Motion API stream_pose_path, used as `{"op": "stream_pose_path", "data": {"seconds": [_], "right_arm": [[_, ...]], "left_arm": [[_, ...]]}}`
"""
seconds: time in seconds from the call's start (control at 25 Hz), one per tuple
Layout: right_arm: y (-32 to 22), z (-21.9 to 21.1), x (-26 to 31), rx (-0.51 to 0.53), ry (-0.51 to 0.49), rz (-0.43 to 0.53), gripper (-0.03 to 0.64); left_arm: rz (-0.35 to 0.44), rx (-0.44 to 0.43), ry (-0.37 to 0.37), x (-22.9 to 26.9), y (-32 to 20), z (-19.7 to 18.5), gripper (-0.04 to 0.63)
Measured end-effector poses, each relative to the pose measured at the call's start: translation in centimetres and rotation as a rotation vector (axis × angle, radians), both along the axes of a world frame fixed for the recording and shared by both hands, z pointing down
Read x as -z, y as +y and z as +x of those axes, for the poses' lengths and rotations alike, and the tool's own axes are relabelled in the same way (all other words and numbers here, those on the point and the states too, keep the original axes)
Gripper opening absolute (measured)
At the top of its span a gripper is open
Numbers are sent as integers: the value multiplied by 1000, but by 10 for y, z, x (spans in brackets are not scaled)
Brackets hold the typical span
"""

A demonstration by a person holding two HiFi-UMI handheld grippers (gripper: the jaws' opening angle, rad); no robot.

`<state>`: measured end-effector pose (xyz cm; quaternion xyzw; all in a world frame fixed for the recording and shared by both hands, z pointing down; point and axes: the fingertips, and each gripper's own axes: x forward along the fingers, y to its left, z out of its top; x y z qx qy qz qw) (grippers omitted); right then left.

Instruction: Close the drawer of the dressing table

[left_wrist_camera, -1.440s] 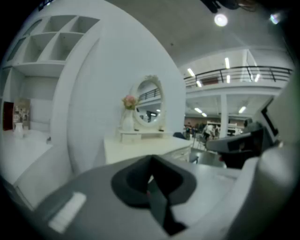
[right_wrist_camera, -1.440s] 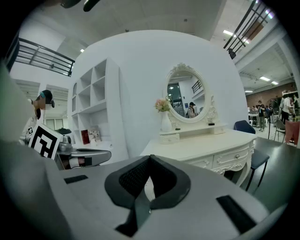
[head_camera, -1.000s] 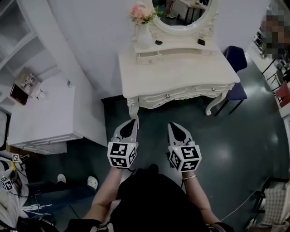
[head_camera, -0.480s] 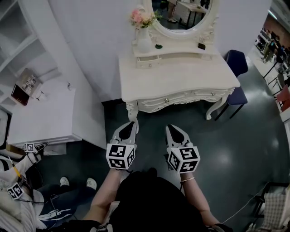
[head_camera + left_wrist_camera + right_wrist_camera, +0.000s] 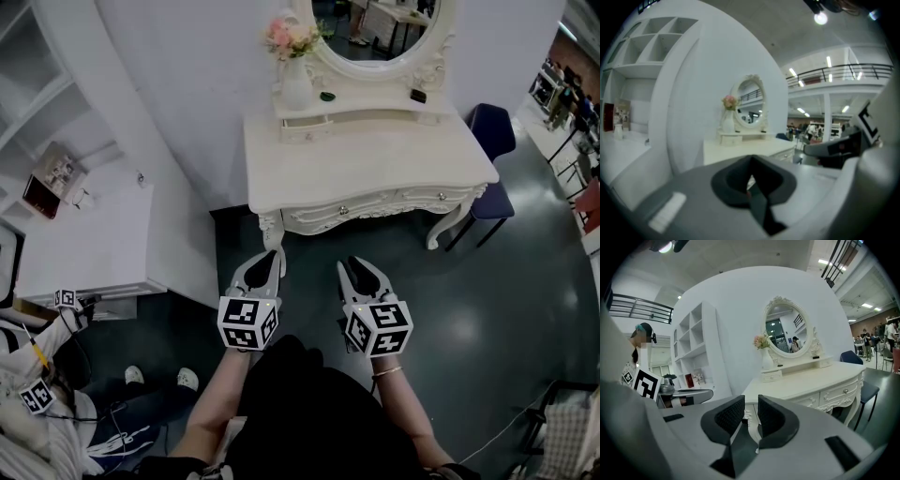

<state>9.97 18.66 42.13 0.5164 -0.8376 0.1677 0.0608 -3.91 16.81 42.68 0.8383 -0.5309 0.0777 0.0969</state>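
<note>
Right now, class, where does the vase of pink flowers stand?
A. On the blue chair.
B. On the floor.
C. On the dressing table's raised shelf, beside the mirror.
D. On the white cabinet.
C: the vase stands on the raised shelf of the dressing table, just left of the mirror.

Small cream upper drawer (image 5: 307,126) jutting slightly open.

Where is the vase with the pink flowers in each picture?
Head view: vase near the top, just left of the middle, at the back of the table.
Left gripper view: vase small, a little left of the middle.
Right gripper view: vase near the middle, slightly right.
Shared landmark: the oval mirror, always just right of the vase.
</note>
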Motion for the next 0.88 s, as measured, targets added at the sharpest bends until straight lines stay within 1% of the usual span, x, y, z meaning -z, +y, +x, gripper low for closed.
{"op": "stream_pose_path", "data": {"seconds": [0.2,0.44,0.64,0.88], "right_arm": [[-14,1,-5,9,0,-23,84],[-43,2,-14,-11,4,-45,90],[-85,1,-21,-31,12,-62,91],[-151,-8,-26,-49,23,-76,91]], "left_arm": [[-12,1,0,-5,-16,1,8],[-38,-13,4,-15,-46,1,8],[-56,-33,13,-24,-91,1,8],[-75,-51,21,-33,-157,-7,8]]}}
